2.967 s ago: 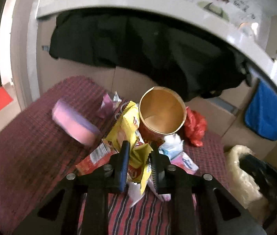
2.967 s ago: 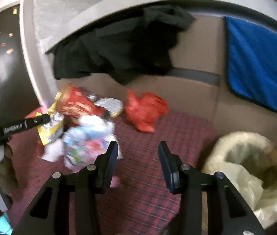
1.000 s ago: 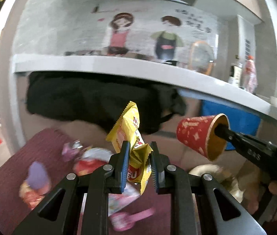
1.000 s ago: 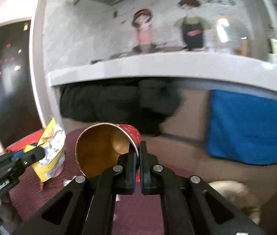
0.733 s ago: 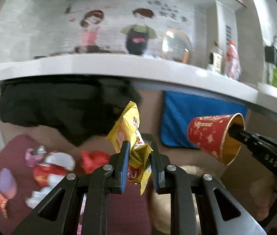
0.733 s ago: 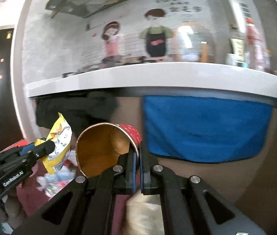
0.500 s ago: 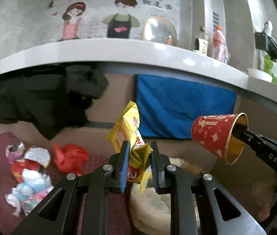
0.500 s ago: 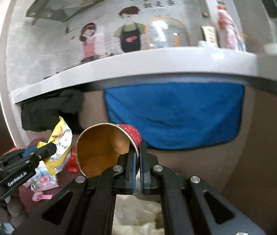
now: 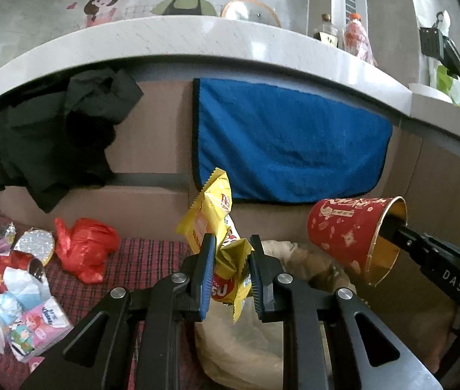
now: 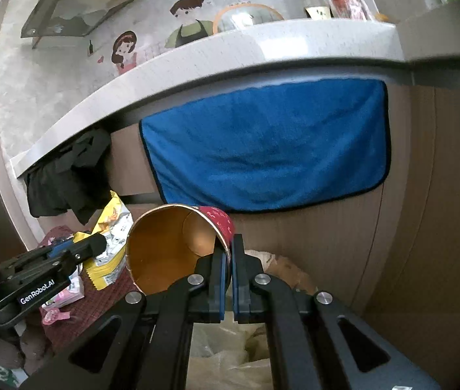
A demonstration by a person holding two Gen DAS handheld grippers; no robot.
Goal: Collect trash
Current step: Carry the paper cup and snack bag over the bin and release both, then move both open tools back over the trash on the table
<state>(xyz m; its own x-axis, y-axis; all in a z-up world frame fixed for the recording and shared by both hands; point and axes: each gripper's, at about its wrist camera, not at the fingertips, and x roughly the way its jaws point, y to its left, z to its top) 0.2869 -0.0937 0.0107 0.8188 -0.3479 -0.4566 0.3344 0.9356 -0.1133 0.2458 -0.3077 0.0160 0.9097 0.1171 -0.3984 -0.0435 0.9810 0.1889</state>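
Two grippers were up, the left gripper [image 9: 229, 271] and the right gripper [image 10: 226, 271]. One yellow snack wrapper [image 9: 214, 224] and one red paper cup [image 9: 352, 232] hung aloft. At nine o'clock lay one red plastic bag [image 9: 83, 247]; at twelve, one blue towel [image 9: 285, 149].

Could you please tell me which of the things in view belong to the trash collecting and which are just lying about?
Part of the job:
- yellow snack wrapper, in the left gripper
- red paper cup, rim pinched by the right gripper
- bag-lined bin below
- red plastic bag and wrappers on the plaid cloth

Just lying about:
- blue towel
- black garment
- bottles on the counter
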